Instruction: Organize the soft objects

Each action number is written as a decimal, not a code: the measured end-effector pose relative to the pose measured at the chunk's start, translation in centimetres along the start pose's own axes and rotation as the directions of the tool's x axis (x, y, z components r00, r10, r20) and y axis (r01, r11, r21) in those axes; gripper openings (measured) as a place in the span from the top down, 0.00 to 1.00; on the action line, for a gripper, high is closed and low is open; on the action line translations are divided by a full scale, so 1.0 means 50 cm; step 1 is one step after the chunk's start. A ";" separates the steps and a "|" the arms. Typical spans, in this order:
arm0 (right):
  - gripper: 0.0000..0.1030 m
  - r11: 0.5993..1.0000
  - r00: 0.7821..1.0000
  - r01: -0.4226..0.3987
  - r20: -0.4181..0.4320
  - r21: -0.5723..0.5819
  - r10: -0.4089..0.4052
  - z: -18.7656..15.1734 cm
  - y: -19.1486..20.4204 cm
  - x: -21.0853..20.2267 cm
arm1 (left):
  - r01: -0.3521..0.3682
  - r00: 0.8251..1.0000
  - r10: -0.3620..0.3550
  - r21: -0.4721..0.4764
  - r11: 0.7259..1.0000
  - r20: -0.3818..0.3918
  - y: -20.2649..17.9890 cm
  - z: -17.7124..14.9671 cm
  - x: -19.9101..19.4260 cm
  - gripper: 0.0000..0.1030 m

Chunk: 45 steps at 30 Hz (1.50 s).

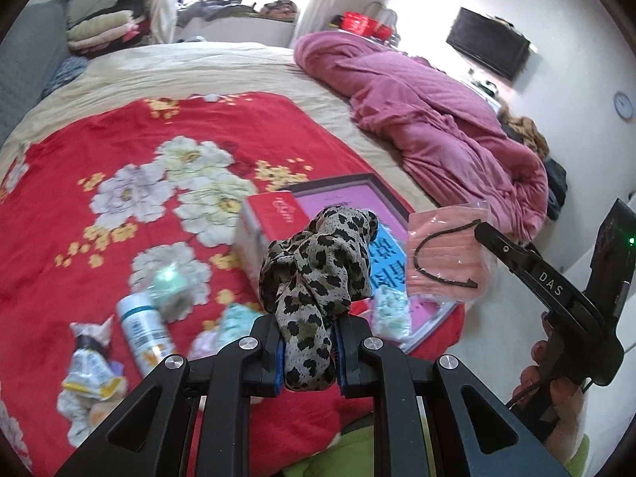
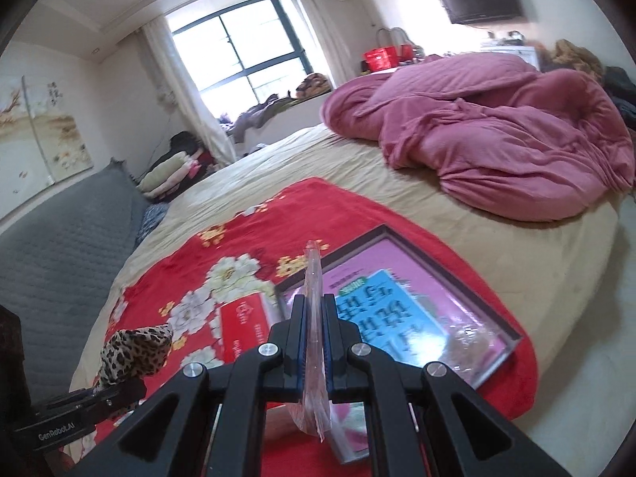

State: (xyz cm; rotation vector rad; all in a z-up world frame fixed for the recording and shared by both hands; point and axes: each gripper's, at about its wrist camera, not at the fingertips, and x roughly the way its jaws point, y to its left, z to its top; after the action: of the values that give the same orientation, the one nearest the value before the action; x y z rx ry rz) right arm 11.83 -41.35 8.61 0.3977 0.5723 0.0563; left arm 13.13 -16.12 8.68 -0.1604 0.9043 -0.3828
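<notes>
The left gripper point(image 1: 308, 351) clenched a leopard-print scarf point(image 1: 318, 262); the right gripper point(image 2: 316, 342) pinched a clear packet point(image 1: 447, 256), possibly masks. Neither was placed; small items remained on the near-left red blanket point(image 1: 79, 167).

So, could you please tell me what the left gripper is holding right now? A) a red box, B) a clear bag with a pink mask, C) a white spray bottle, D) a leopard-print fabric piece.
D: the left gripper has its jaws shut on the leopard-print fabric piece, while the clear bag with the pink mask hangs from the right gripper.
</notes>
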 end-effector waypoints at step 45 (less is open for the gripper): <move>0.93 0.994 0.989 0.106 -0.105 0.017 -0.104 -0.044 -0.185 0.077 | 0.031 0.970 0.016 0.191 0.981 -0.242 -0.226 -0.005 0.340 0.82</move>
State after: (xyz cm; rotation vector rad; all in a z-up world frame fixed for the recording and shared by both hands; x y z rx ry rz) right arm 13.37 -48.47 1.39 0.3872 0.6968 -0.0305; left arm 19.50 -33.16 -0.64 0.0644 1.1018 -0.5030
